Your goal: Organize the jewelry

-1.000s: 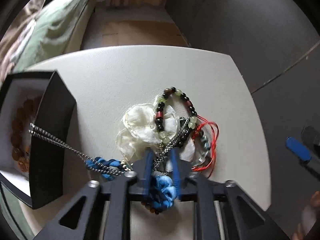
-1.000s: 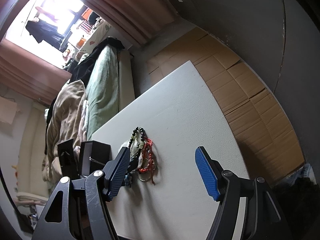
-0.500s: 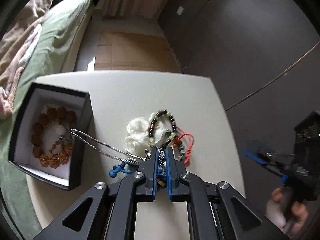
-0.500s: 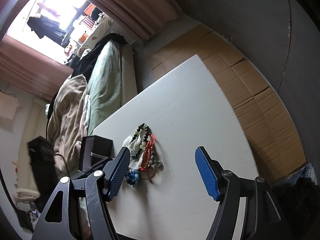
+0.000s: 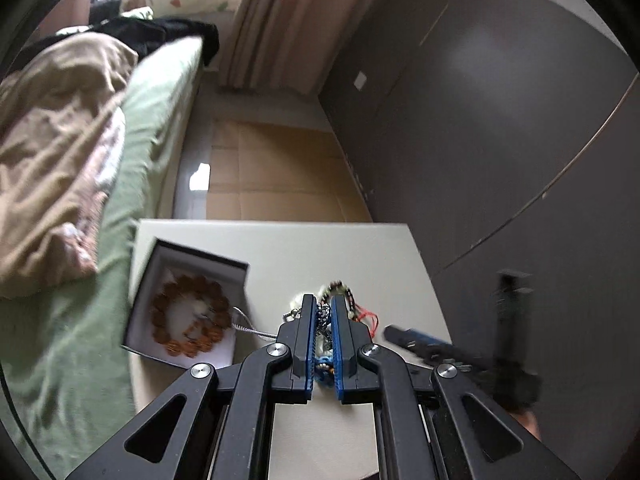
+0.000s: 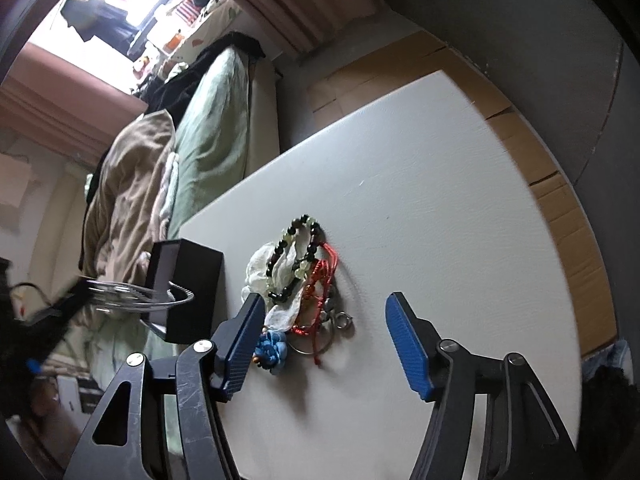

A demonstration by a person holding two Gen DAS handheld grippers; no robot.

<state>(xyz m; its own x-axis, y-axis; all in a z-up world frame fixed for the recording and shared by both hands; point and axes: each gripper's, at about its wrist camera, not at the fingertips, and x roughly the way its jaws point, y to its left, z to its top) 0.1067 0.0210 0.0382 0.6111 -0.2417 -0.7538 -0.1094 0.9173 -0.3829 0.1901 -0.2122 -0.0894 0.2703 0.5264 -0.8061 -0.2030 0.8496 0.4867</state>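
Observation:
My left gripper (image 5: 323, 300) is shut on a silver chain (image 5: 252, 330), held well above the white table (image 5: 360, 248). The chain's loop trails down to the open black box (image 5: 200, 258), where a brown bead bracelet (image 5: 188, 316) lies. In the right wrist view the chain (image 6: 140, 296) hangs blurred over that box (image 6: 196, 280). My right gripper (image 6: 325, 302) hovers over the jewelry pile, its jaws closing and its pads touching nothing. The pile holds a black-and-green bead bracelet (image 6: 296, 260), a white fabric flower (image 6: 260, 268), a red cord bracelet (image 6: 320, 284) and a blue knot (image 6: 272, 350).
A bed (image 5: 152, 128) with a green sheet and a tan blanket runs along the table's left side. Cardboard (image 6: 568, 220) covers the floor beyond the far and right edges. A dark wall (image 5: 500, 140) stands to the right. Bare tabletop (image 6: 420, 200) stretches past the pile.
My left gripper has risen with the silver chain, drawing it off the pile towards the box. My right gripper has come closer to the pile and its jaws have narrowed slightly.

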